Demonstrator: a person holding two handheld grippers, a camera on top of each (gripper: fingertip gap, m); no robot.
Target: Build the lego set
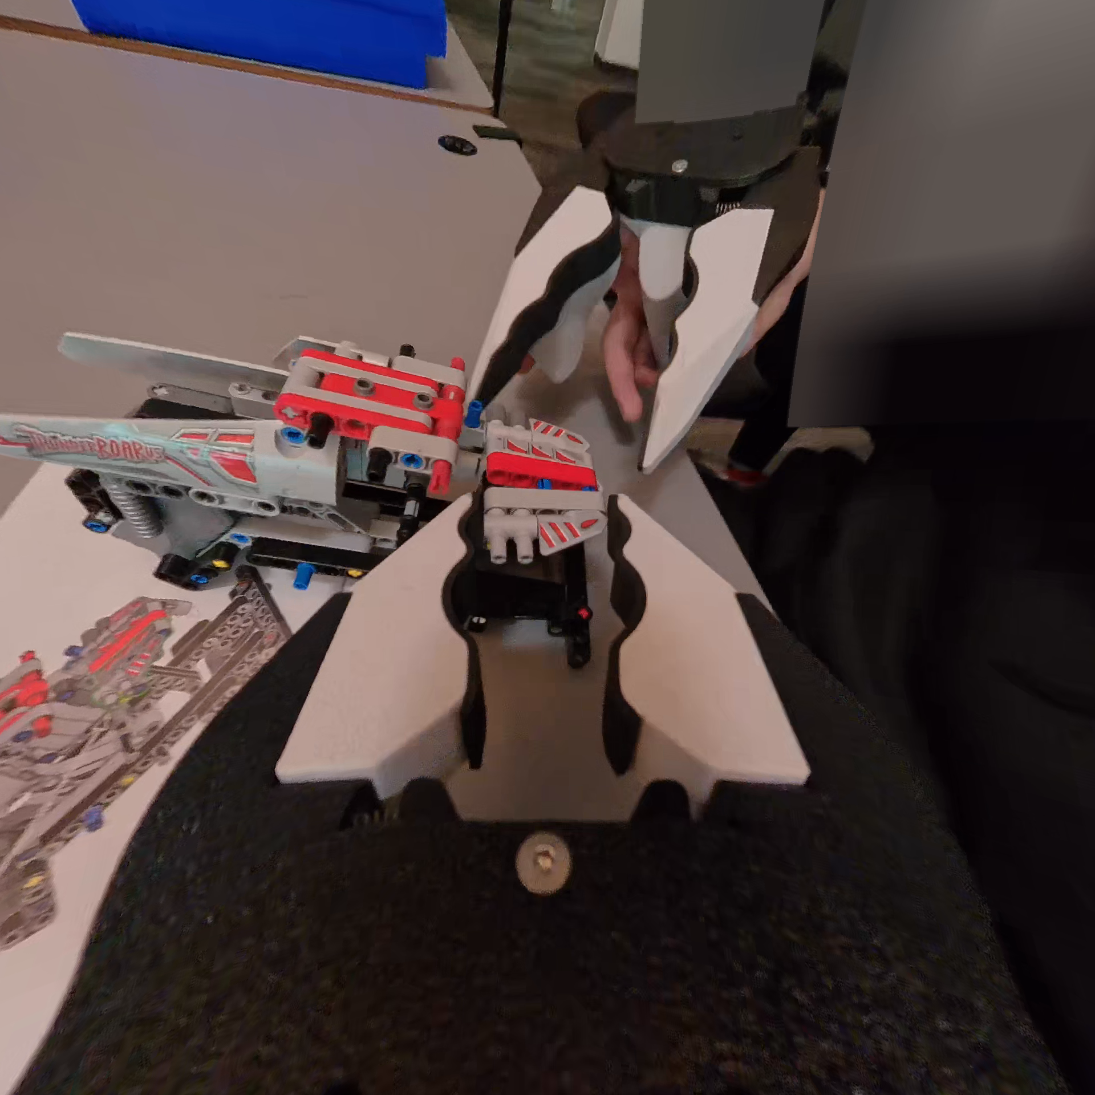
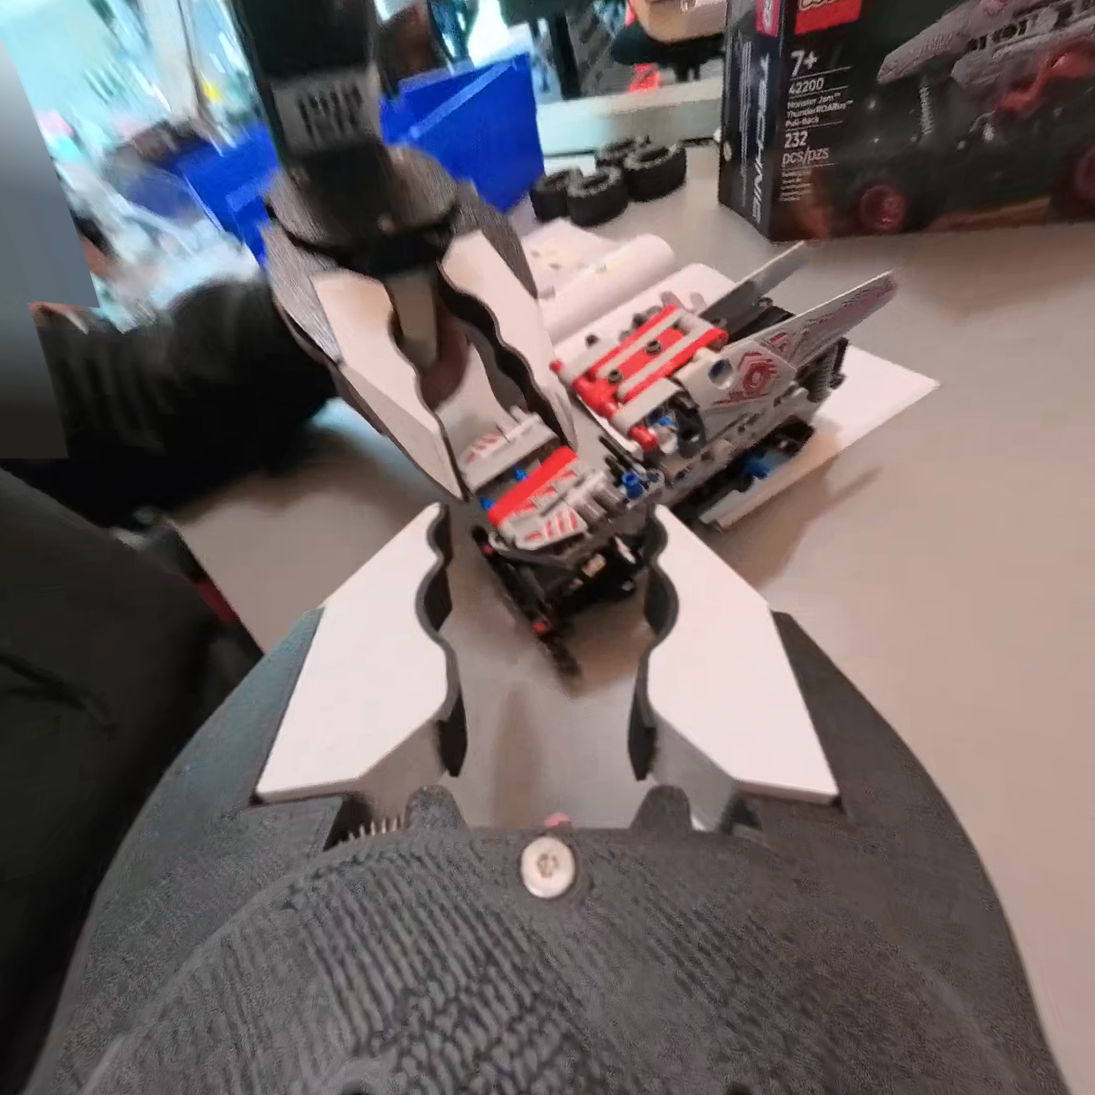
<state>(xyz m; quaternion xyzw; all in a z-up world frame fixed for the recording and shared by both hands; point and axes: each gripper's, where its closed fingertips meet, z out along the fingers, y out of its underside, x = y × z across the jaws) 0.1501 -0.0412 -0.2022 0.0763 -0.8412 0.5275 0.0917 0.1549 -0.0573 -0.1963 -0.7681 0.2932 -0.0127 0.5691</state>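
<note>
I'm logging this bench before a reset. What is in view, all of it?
Lego truck: one, grey, red and black, on the table, on a sheet.
Tyres: about four, black, far side of the table.
Set box: one, dark, upright at the back.
Instruction sheet: one, printed, beside the truck.
Bins: blue, behind.
Left hand-held gripper: open, around the truck's front.
Right hand-held gripper: open, at the same end.
</note>
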